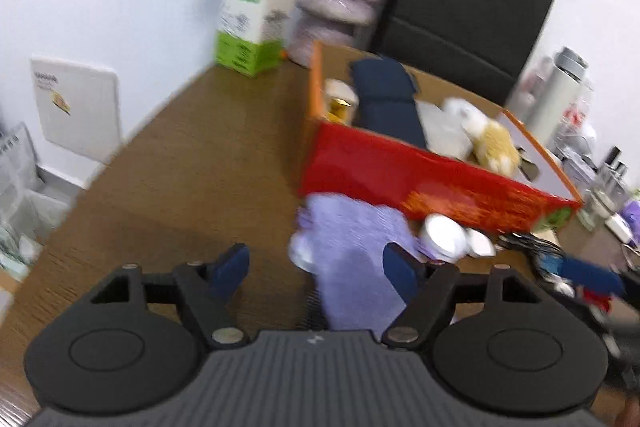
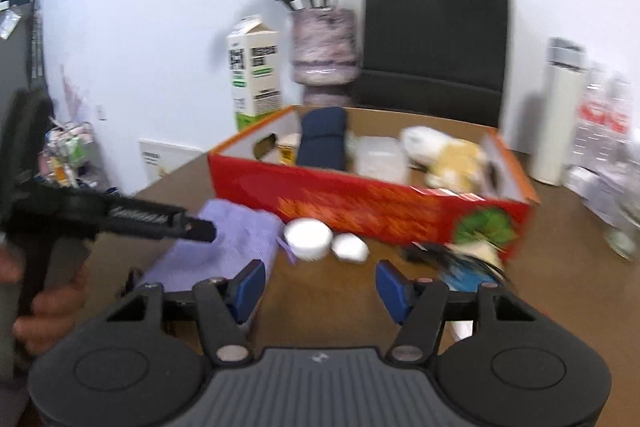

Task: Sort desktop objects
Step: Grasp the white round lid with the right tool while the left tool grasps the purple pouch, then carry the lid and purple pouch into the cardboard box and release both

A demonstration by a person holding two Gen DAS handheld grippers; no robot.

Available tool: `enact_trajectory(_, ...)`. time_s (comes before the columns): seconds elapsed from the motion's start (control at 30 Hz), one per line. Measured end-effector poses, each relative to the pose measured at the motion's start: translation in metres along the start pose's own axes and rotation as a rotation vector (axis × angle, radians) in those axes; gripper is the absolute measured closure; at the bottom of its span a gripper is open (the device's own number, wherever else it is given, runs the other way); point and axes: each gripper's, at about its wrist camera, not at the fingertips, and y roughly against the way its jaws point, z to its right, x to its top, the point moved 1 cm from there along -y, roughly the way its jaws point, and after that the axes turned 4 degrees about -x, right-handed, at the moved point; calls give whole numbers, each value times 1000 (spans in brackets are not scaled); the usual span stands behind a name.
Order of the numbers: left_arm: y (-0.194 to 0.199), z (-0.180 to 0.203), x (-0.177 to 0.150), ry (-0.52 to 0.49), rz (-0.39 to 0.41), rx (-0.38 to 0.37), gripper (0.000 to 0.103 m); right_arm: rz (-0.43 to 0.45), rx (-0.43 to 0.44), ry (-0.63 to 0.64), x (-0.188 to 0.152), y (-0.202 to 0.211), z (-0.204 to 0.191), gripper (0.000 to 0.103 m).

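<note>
Both the left gripper [image 1: 316,263] and right gripper [image 2: 320,285] are held open and empty, while several items are already seen inside the red box [image 2: 360,203] and a lilac cloth [image 1: 356,247], white jar [image 2: 308,237] and what looks like tangled cables [image 2: 460,259] are left on the table [image 1: 192,167].

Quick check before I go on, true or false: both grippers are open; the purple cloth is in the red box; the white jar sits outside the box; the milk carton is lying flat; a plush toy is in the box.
1. Both the left gripper and right gripper are open. True.
2. The purple cloth is in the red box. False: it lies on the table in front of the box.
3. The white jar sits outside the box. True.
4. The milk carton lies flat. False: it stands upright.
5. A plush toy is in the box. True.
</note>
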Motion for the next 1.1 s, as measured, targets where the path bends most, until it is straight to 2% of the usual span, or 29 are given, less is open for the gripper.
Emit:
enact_trajectory(0.1,-7,-9,-2,-9,-8,103,29,-35,4,12,20,-46,-12,43)
enact_trajectory(0.13,-9,-12,-2,4,-21,107,31,-46,-2,8,22,-58,-17,44)
enact_trajectory(0.2,-7,-12,-2,8,-14,78,32,-72,-20,6,26,-82,-22,49)
enact_trajectory(0.27,-5,-11,-2,9,-21,11,31,-115,-59,-5,24,-100,-22,65)
enact_trajectory(0.33,-6,-6,-5,-11,-40,-31,31,-123,-51,-12,17,-102,-19,64)
enact_trajectory(0.4,-9,3,-7,-43,-53,-45,35,-132,-17,-29,11,-94,-15,64)
enact_trajectory(0.47,-12,15,-10,-85,-52,-44,53,-131,-25,-42,6,-84,-10,64)
enact_trajectory(0.5,-12,19,-11,-91,-50,-54,58,-123,-34,-56,3,-76,-7,64)
enact_trajectory(0.53,-12,23,-12,-89,-46,-71,70,-110,-37,-71,2,-69,-4,64)
enact_trajectory(0.6,-12,31,-14,-95,-30,-72,84,-74,-30,-115,-1,-51,2,64)
enact_trajectory(0.63,-11,34,-15,-97,-21,-73,96,-53,-27,-145,-5,-42,6,64)
enact_trajectory(0.7,-5,38,-18,-95,-3,-103,99,-30,-18,-200,-15,-28,12,64)
enact_trajectory(0.83,22,49,-25,-69,87,-141,100,-5,-16,-292,-38,0,18,64)
enact_trajectory(0.93,57,62,-31,-28,127,-152,100,34,-23,-288,-47,29,18,64)
enact_trajectory(1.0,88,76,-36,-48,198,-154,100,59,-42,-258,-51,46,17,64)
enact_trajectory(1.1,124,95,-37,-91,265,-176,100,87,-56,-242,-53,69,18,64)
